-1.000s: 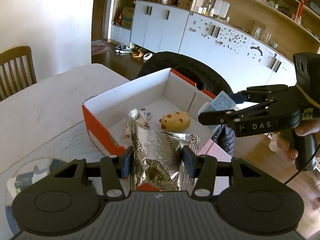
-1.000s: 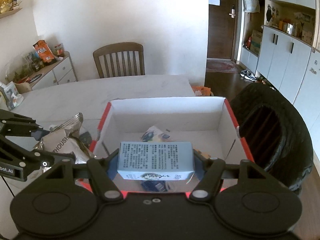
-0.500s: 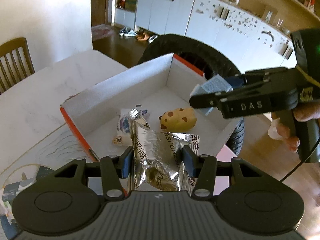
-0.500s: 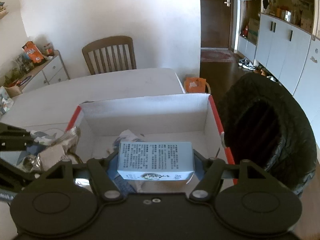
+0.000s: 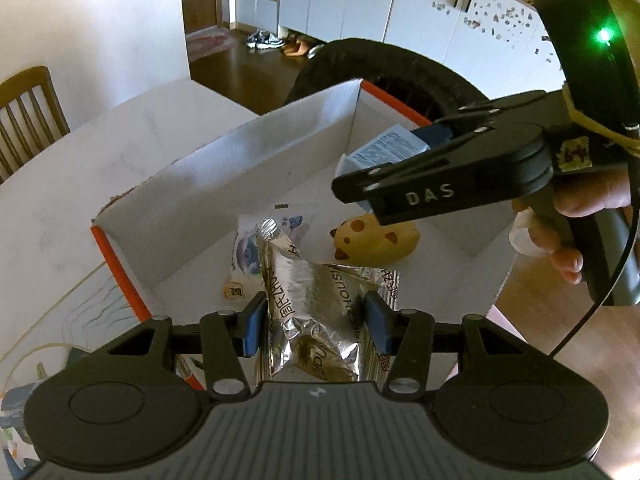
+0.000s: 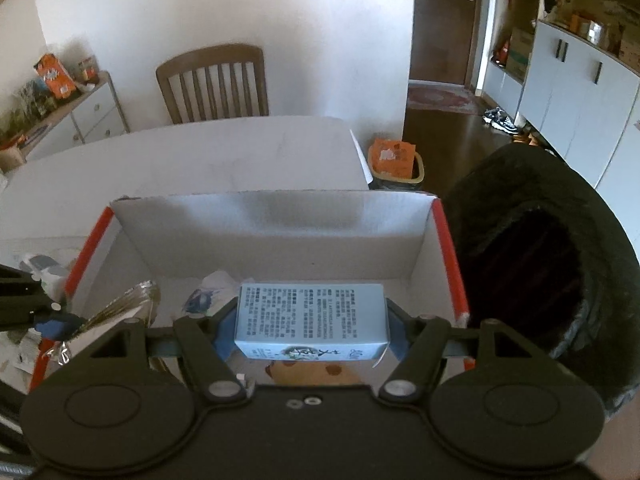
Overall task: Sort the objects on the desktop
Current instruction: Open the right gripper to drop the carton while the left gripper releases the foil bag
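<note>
The left gripper (image 5: 316, 328) is closed on a crinkled silver foil snack bag (image 5: 316, 316), its blue pads pressing both sides, held above the near edge of the open white box with orange rims (image 5: 248, 160). The right gripper (image 6: 312, 326) clamps a light blue carton (image 6: 312, 320) printed with small text, hanging over the box interior. Below them on the box floor lie a yellow spotted toy (image 5: 376, 240), a blue-and-white wrapper (image 5: 248, 252) and a small tan piece (image 5: 233, 291), possibly a wrapped sweet. The box sits on a white table (image 6: 192, 160) beside a dark round chair (image 6: 540, 280).
</note>
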Demonstrator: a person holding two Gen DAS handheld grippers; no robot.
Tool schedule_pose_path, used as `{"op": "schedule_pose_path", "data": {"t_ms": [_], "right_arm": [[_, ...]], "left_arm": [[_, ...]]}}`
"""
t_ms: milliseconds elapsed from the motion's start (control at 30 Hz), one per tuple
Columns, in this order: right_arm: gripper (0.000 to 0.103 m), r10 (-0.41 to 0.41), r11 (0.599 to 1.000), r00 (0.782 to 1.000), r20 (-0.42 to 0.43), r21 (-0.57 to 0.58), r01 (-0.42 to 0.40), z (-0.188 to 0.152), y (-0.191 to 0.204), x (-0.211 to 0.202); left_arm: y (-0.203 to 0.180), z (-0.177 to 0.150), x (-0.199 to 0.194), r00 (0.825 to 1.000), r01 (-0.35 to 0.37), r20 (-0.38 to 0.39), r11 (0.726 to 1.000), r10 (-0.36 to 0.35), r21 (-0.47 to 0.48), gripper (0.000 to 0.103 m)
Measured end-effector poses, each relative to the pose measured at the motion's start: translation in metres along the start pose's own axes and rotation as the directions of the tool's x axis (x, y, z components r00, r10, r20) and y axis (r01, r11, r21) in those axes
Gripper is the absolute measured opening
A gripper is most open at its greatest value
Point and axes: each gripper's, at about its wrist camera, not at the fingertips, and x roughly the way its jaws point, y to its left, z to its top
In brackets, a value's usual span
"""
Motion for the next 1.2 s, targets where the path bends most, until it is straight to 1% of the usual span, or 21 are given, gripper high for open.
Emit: {"op": "schedule_pose_path", "data": {"t_ms": [200,367,467,633,867,1200], "right_arm": [[0.070,0.006,1.000,0.998,-0.056,-0.028,-0.008,0.007,0.000,0.023],[0.070,0.013,0.998,0.995,-0.101,-0.062,-0.019,0.010,0.005,0.035],[0.070,0.022,0.997,0.992,-0.125,-0.069,-0.031,0.010,0.006,0.041],[0.070,0.034,0.996,0.987,-0.159,-0.081,-0.047,0.010,0.007,0.050],[0.070,0.065,0.994,0.972,-0.227,-0.068,-0.082,0.010,0.008,0.061],[0.071,0.070,0.992,0.971,-0.230,-0.087,-0.092,0.009,0.010,0.060]], "left_arm": [[-0.002,0.001,0.017,0.998,-0.035,-0.042,0.999,0.035,0.021,0.050],[0.001,0.002,0.026,0.997,-0.050,-0.064,0.999,0.050,0.013,0.050],[0.003,0.001,0.030,0.996,-0.047,-0.080,0.999,0.047,-0.001,0.050],[-0.002,-0.002,0.033,0.995,-0.037,-0.091,0.999,0.039,0.013,0.050],[-0.003,-0.005,0.039,0.992,-0.032,-0.120,0.999,0.033,0.012,0.050],[-0.003,-0.010,0.041,0.990,-0.026,-0.138,1.000,0.026,0.007,0.051]]}}
